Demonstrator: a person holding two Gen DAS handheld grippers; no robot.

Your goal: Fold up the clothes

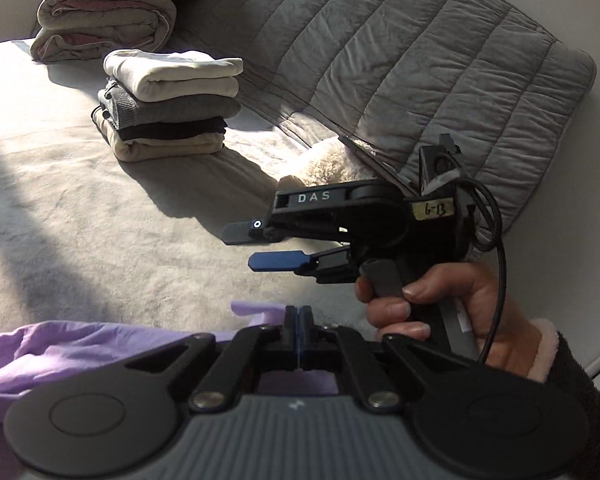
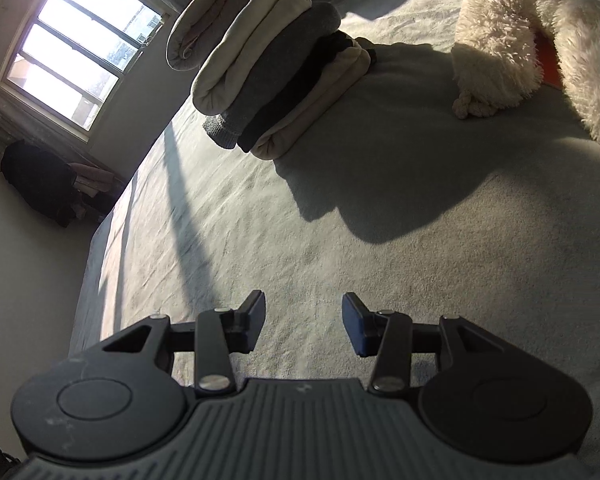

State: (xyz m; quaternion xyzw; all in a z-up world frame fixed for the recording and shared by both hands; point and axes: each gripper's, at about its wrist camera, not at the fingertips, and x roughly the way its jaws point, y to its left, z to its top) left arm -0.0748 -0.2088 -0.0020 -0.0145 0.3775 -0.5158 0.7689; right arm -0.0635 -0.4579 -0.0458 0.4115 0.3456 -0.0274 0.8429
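Note:
A lilac garment [image 1: 60, 356] hangs at the bottom left of the left wrist view. My left gripper [image 1: 299, 318] is shut on a fold of it, and lilac cloth shows around and under the fingers. A person's hand holds my right gripper [image 1: 245, 248] just ahead, above the bed, open and with nothing in it. In the right wrist view the right gripper [image 2: 304, 320] stands open over the bare bed cover [image 2: 340, 240]. A stack of folded clothes [image 1: 168, 104] [image 2: 284, 76] in cream, grey and black sits farther back on the bed.
A rolled beige quilt [image 1: 100, 20] lies behind the stack. A grey quilted blanket [image 1: 380, 60] covers the far right of the bed. A fluffy white garment [image 2: 532, 40] [image 1: 332, 164] lies near it. A window [image 2: 80, 40] and a dark pile [image 2: 40, 184] are beyond the bed's left edge.

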